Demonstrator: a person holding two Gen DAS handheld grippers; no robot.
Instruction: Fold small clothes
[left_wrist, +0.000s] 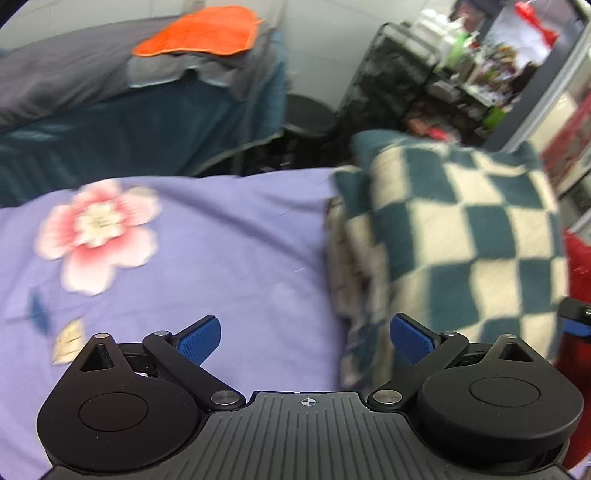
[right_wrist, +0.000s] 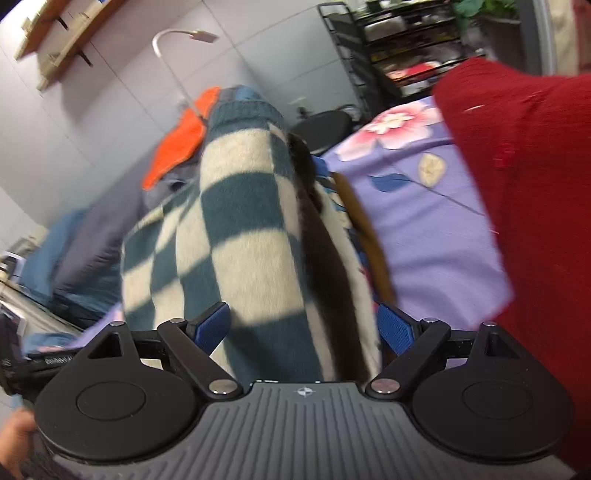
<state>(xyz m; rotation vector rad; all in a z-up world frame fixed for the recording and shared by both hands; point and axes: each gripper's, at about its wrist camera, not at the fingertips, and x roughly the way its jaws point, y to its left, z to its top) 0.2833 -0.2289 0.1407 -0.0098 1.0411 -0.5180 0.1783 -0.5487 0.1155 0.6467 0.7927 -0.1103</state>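
A teal-and-cream checkered knit garment (left_wrist: 454, 236) lies folded on the purple flowered sheet (left_wrist: 207, 236), to the right of my left gripper (left_wrist: 304, 341), which is open and empty over the sheet. In the right wrist view the same checkered garment (right_wrist: 243, 236) runs between the wide-apart blue pads of my right gripper (right_wrist: 303, 328); the jaws stand open around it. A red garment (right_wrist: 524, 192) fills the right side of that view.
An orange cloth (left_wrist: 203, 33) lies on grey and blue bedding (left_wrist: 110, 110) at the back left. A black shelf rack (left_wrist: 424, 85) with clutter stands at the back right. A white lamp (right_wrist: 184, 40) rises by the wall.
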